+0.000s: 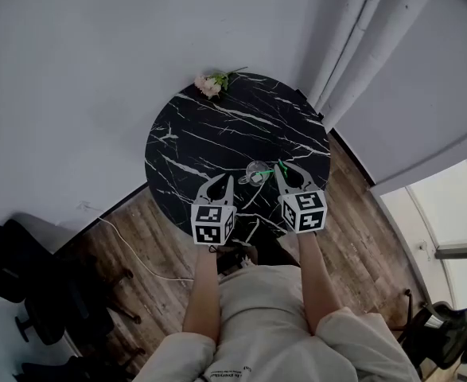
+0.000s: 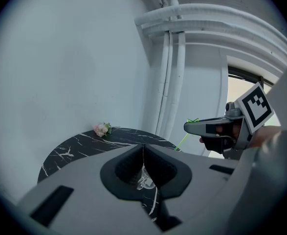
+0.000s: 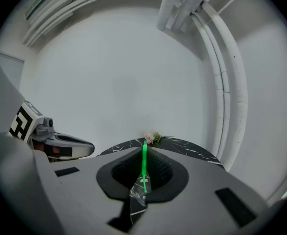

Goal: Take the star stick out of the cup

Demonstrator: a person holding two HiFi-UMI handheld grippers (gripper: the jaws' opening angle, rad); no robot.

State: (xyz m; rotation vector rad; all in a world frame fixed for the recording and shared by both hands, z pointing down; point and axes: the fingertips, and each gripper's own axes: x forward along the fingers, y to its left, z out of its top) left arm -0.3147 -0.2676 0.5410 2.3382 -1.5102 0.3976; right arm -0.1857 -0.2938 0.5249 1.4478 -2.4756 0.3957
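Observation:
A clear glass cup (image 1: 257, 172) stands on the near part of the round black marble table (image 1: 217, 134). My right gripper (image 1: 282, 168) is just right of the cup, shut on the thin green star stick (image 3: 144, 163), which runs straight up between its jaws. The stick's star end (image 2: 193, 121) shows above the right gripper (image 2: 216, 128) in the left gripper view. The stick's lower end overlaps the cup (image 3: 138, 194), so whether it is still inside I cannot tell. My left gripper (image 1: 230, 180) hangs just left of the cup, jaws shut on nothing, with the cup (image 2: 145, 180) below them.
A small pink flower sprig (image 1: 211, 84) lies at the table's far edge. White walls and pale curtains (image 1: 352, 46) close in behind and to the right. Wooden floor (image 1: 138, 237) with a white cable surrounds the table, and dark chairs (image 1: 26, 293) stand at the lower left.

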